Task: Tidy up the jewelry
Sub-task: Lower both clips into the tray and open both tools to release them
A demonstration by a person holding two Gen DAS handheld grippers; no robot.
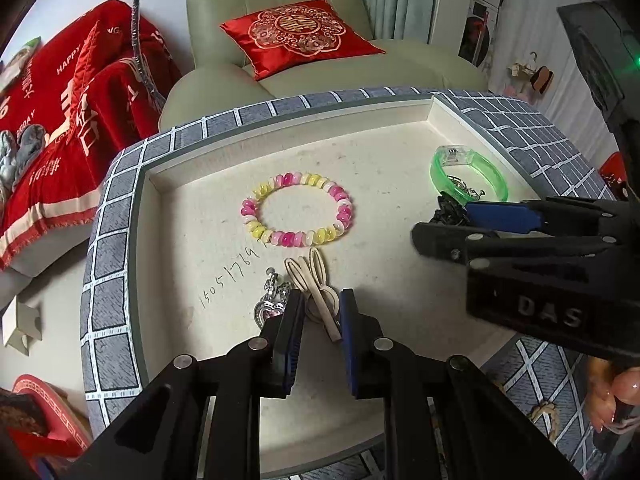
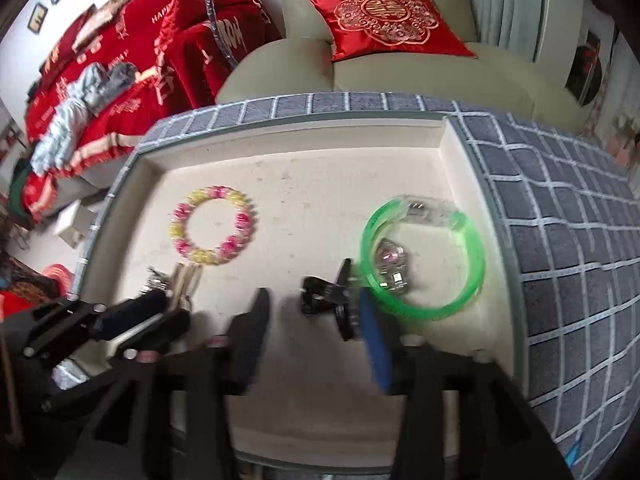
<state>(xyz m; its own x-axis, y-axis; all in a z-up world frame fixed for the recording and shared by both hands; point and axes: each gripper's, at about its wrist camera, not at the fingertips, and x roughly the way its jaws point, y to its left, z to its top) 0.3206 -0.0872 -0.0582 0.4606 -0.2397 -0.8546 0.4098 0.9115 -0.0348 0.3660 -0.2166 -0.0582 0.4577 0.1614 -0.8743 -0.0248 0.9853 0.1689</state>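
The biggest risk is in my left claw (image 1: 321, 294). Its jaws are drawn narrow around the cream rabbit-ear clip (image 1: 316, 272), and the pads look to be pressing its round base at 6 o'clock on the tray (image 1: 200, 220). The silver heart charm (image 1: 272, 308) lies right against my left-hand pad at 7 o'clock. If I lift, I judge the charm could snag and drag along, or the slim clip could twist out of a grip this shallow.

The smaller risk is in my right claw (image 2: 313, 298). It stands wide open and holds nothing. The black clip (image 2: 344, 312) lies between the fingers, close against the blue one. The green bangle (image 2: 424, 256) sits just beyond at 2 o'clock, so closing carelessly might nudge it, or the small watch-like piece (image 2: 390, 264) inside it.

The room beyond is a pale green armchair (image 1: 280, 20) at 12 o'clock and a red blanket (image 1: 80, 100) at 10. A red embroidered cushion (image 1: 300, 32) sits on the chair. A grey grid-patterned cloth (image 1: 116, 240) surrounds the cream tray, which is shallow, speckled and has digits handwritten on it. The pink-and-yellow beaded bracelet (image 1: 296, 210) rests at its centre, apart from everything else.
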